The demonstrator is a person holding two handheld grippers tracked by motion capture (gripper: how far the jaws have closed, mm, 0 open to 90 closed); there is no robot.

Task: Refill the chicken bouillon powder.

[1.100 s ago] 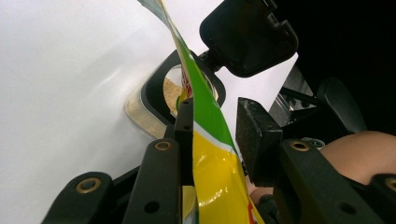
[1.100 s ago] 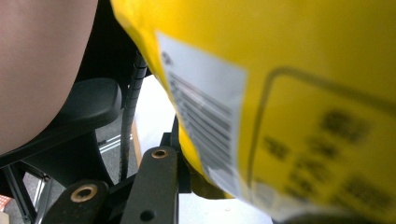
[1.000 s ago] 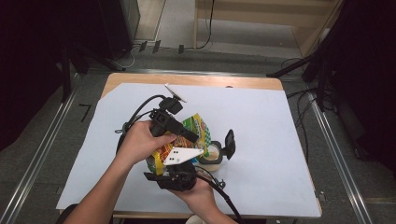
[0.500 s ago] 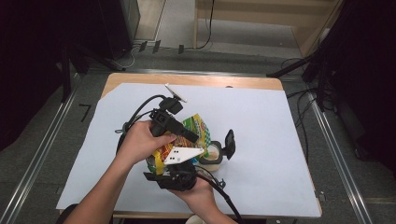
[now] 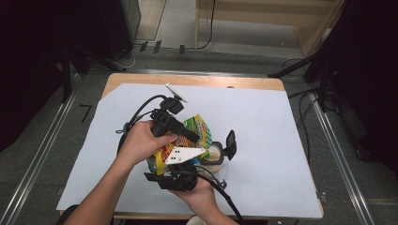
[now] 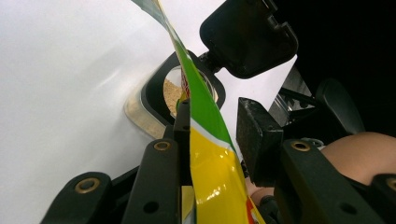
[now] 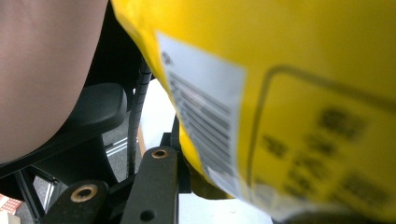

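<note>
Two tongs work one glossy foil snack bag (image 5: 191,136), printed yellow, green and red, thin and creased, held tilted above a small squarish clear plastic container (image 5: 213,157). Container: rounded corners, black rim, pale tan crumbs inside, its black hinged lid (image 5: 230,143) standing open on the side away from the bag; it sits on the white paper sheet (image 5: 263,122) that covers the wooden tabletop (image 5: 197,80). Left tongs (image 6: 212,135): matt black plastic with brass-coloured rivets; one pad lies against the bag's green edge, the other stands apart from it, so the bag passes between parted pads, directly over the container's mouth. Right tongs (image 7: 180,154): same black build, white three-cornered plate on top in the high view; the bag's yellow back panel lies against the one visible jaw, and whether they are clamped on it cannot be told. Bag's back panel bears a white barcode label and dark print inside a rounded frame, too blurred to read. Both hands sit just on the near side of the container.
</note>
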